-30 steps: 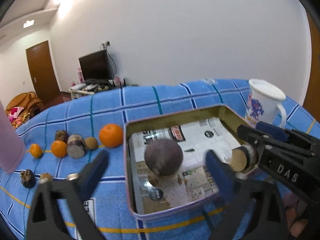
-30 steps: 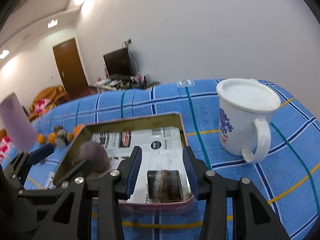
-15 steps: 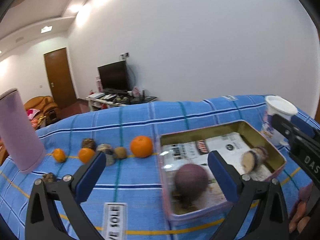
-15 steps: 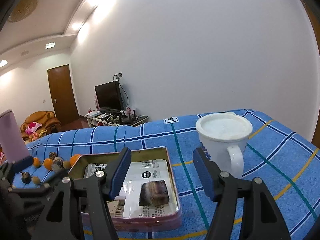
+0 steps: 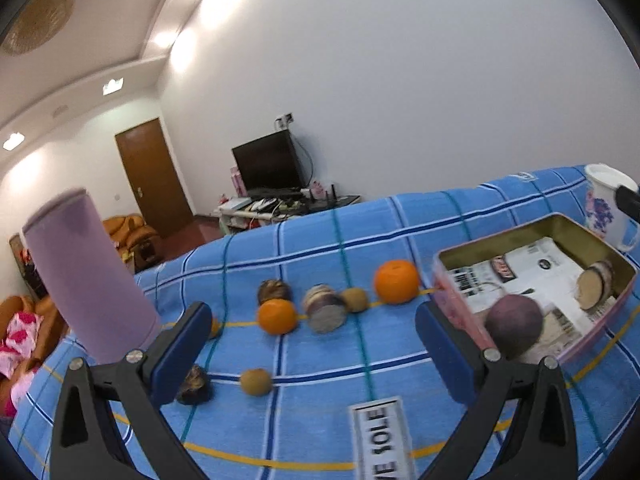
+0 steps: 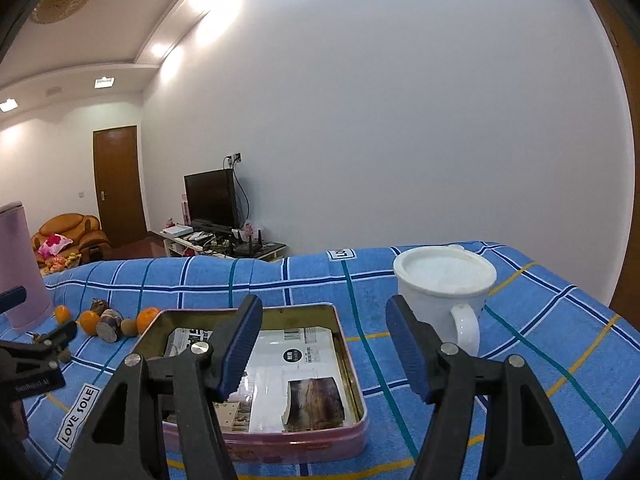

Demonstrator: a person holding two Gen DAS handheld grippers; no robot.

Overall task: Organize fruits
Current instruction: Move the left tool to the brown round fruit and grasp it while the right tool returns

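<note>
Round dark-purple fruit [image 5: 514, 322] lay in the rectangular pink tin [image 5: 460, 304]; left gripper [image 5: 316, 344] and right gripper [image 6: 324, 344] were both spread, empty.

Blue checked cloth [image 5: 320, 248]; orange tangerine [image 5: 396, 282]; pink tin [image 6: 280, 440]; white mug [image 6: 444, 292].

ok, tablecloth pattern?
The tablecloth is blue plaid with white, navy, teal and yellow lines; clearest in the right wrist view.
</note>
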